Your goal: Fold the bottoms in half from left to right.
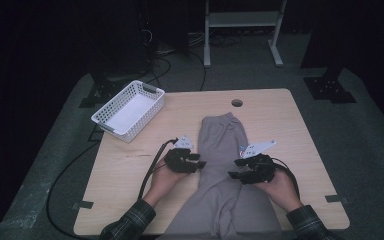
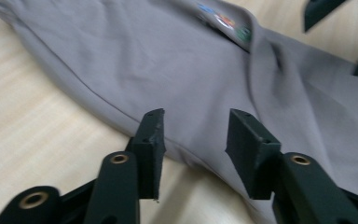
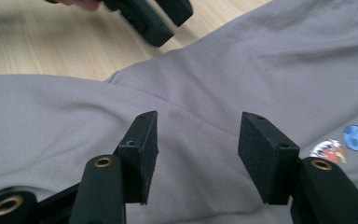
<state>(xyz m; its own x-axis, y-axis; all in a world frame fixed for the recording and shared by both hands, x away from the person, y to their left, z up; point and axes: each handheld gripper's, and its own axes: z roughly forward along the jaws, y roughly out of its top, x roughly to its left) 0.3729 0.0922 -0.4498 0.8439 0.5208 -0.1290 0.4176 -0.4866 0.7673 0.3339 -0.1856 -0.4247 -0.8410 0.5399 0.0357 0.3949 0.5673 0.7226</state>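
Observation:
A grey garment (image 1: 223, 150) lies lengthwise down the middle of the wooden table (image 1: 130, 165), hanging over the near edge. It carries a small coloured print (image 3: 340, 144), also seen on the grey cloth (image 2: 168, 65) as a coloured print (image 2: 223, 21). My left gripper (image 1: 199, 164) is open at the garment's left edge, its jaws just above the hem (image 2: 196, 140). My right gripper (image 1: 235, 174) is open over the cloth's right side, jaws spread above a fold (image 3: 193, 140). Nothing is held.
A white plastic basket (image 1: 128, 109) stands at the table's far left corner. A round cable hole (image 1: 237, 103) is in the tabletop's far middle. Black cables trail off the left side to the floor. A white shelf frame (image 1: 242, 30) stands behind.

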